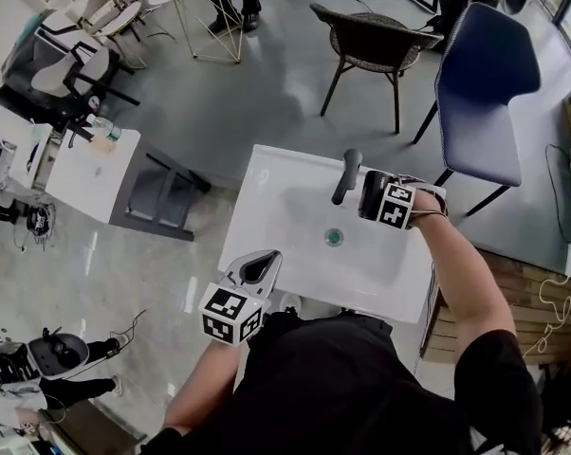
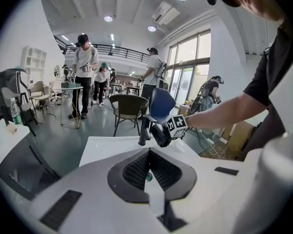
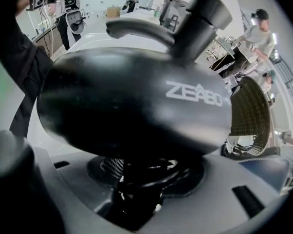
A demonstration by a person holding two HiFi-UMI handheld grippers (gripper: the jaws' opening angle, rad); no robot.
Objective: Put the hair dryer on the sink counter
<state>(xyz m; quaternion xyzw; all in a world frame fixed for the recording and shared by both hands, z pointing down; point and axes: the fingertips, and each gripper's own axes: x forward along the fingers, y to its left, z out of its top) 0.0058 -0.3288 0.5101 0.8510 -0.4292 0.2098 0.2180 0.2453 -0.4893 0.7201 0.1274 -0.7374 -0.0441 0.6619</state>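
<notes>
A black hair dryer (image 1: pixel 370 191) hangs over the back right of the white sink counter (image 1: pixel 267 188), just right of the black faucet (image 1: pixel 346 173). My right gripper (image 1: pixel 377 203) is shut on it. In the right gripper view the dryer's body (image 3: pixel 137 101) fills the frame above my right gripper (image 3: pixel 146 179), and its cord loops between the jaws. The faucet (image 3: pixel 200 13) rises directly behind it. My left gripper (image 1: pixel 259 268) hovers at the counter's front left edge, shut and holding nothing. In the left gripper view my left gripper (image 2: pixel 149 172) faces the dryer (image 2: pixel 160 133) and the faucet (image 2: pixel 143 130).
The basin has a drain (image 1: pixel 334 238) at its middle. A blue chair (image 1: pixel 485 74) and a wicker chair (image 1: pixel 376 36) stand behind the counter. At the left is a white table (image 1: pixel 86 173); wooden boards (image 1: pixel 475 292) lie at the right. Several people (image 2: pixel 85 72) stand far off.
</notes>
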